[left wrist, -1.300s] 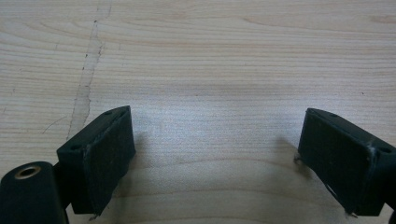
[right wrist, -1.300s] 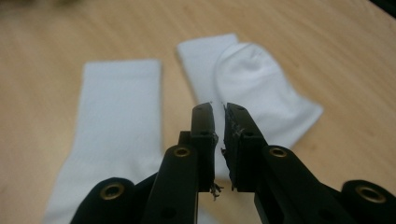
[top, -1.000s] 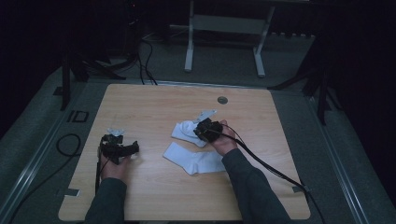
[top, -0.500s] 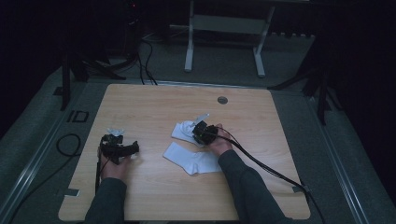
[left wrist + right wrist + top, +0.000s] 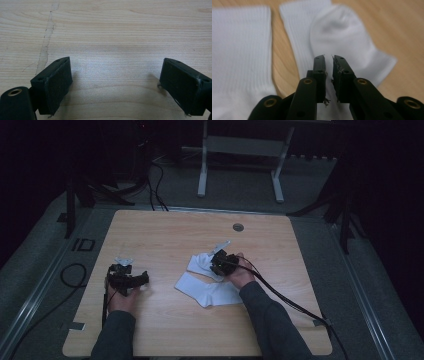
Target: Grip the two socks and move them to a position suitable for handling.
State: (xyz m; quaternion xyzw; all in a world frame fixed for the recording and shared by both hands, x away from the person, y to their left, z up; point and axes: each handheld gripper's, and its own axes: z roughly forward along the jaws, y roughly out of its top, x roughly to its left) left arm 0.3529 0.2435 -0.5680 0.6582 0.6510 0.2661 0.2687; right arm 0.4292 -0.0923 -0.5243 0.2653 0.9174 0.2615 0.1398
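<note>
A folded white sock (image 5: 342, 42) lies on the wooden table (image 5: 165, 232) right of centre, beside a second flat sock (image 5: 239, 52) nearer the person. Directly over the folded sock, the right gripper (image 5: 329, 58) shows a narrow gap between its jaws, which have just been opening; no fabric is pinched. At the table's left, the left gripper (image 5: 115, 75) rests with jaws spread wide over bare wood.
</note>
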